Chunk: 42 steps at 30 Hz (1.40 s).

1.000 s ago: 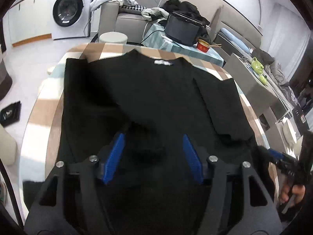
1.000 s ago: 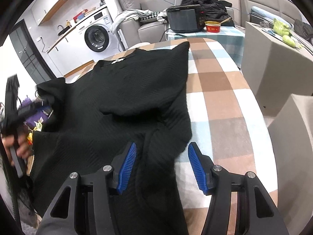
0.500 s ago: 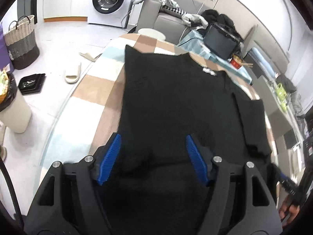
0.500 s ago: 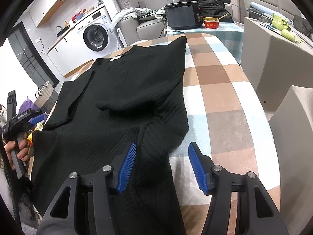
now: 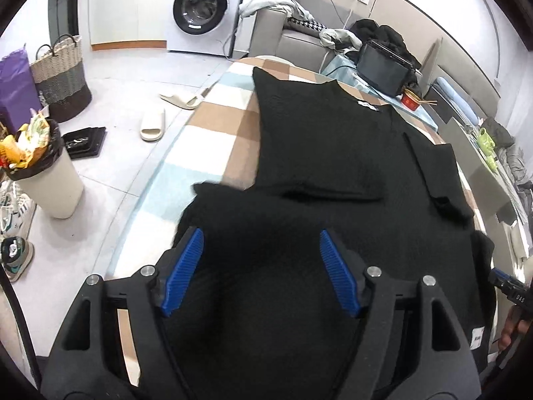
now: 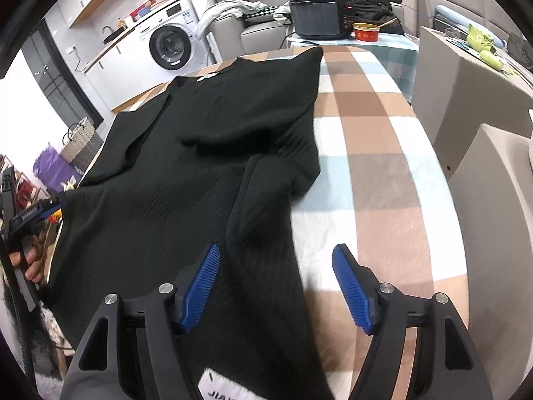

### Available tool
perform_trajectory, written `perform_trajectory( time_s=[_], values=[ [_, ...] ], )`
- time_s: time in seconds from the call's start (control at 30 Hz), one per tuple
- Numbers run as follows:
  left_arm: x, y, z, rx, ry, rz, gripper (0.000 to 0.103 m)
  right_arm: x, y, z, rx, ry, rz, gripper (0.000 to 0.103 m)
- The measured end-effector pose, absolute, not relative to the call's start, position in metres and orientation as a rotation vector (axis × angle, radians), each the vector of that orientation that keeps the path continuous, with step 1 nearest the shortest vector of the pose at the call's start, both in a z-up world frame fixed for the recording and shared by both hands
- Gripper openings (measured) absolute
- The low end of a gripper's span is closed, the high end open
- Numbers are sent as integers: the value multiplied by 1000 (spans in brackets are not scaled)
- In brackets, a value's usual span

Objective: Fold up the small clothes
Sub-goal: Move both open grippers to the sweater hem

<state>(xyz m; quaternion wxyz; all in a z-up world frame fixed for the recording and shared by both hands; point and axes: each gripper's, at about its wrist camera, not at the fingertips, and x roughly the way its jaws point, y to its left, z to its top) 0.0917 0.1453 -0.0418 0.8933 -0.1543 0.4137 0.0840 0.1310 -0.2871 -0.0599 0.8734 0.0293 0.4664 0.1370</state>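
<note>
Both jaws are opening, gripping nothing: the left gripper (image 5: 258,271) and right gripper (image 6: 275,288) are hovering over the black sweater (image 5: 333,153); its folded sleeve (image 6: 263,206) (apparently loose) is risking slipping open.

Lay spread over most of the checked table (image 6: 383,153), black sweater (image 5: 333,153); left bare strips along both long edges. Stood just past the far end: a black appliance (image 6: 319,20) and red bowl (image 6: 365,31) (grey boxes (image 6: 466,76) crowding the right side).
</note>
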Motion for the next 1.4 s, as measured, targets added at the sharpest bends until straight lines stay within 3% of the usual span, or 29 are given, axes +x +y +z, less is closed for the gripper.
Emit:
perform_trajectory(
  time_s=[0.17,0.23,0.27,0.3,0.53,0.7,1.4],
  values=[
    [62,152,-44,-324,853,202,70,137,-276,-67,6,964,303,71],
    [49,155,-45,-321,850,223,70,146,-270,-71,-3,959,318,63],
    [42,157,-44,-315,846,231,70,148,-270,-71,-18,941,308,48],
    [35,158,-44,-313,842,244,70,150,-275,-70,-34,919,236,42],
    [-1,162,-45,-310,831,255,70,132,-332,-68,138,917,90,43],
    [-14,157,-50,-301,850,228,70,97,-331,-63,121,869,227,56],
    [-11,128,-76,-263,924,173,70,69,-320,-82,1,901,345,56]
  ],
)
